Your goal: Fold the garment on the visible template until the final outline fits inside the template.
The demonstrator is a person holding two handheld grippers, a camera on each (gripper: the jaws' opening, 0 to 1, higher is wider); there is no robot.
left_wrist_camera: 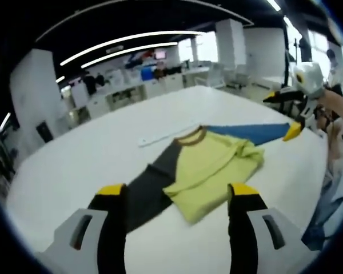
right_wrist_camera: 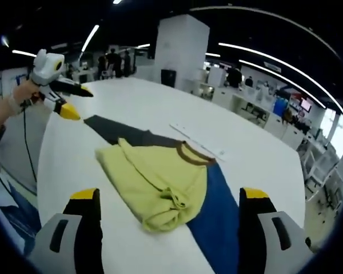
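Lying crumpled on the white table [left_wrist_camera: 103, 148], the yellow shirt [left_wrist_camera: 214, 165] has one grey sleeve [left_wrist_camera: 151, 185] and one blue sleeve [left_wrist_camera: 254, 132] spread flat, a white strip [left_wrist_camera: 163, 134] just beyond its collar. My left gripper [left_wrist_camera: 180, 197] and right gripper [right_wrist_camera: 170, 200] hover above, jaws wide apart, holding nothing.

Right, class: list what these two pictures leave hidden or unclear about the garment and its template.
- Template outline: no marking made out on the white table in either view.
- Garment: its underside and inner folds are covered by the bunched yellow layer.
- White strip: too small and blurred to identify.
- Blue sleeve: its end runs off the bottom of the right gripper view.
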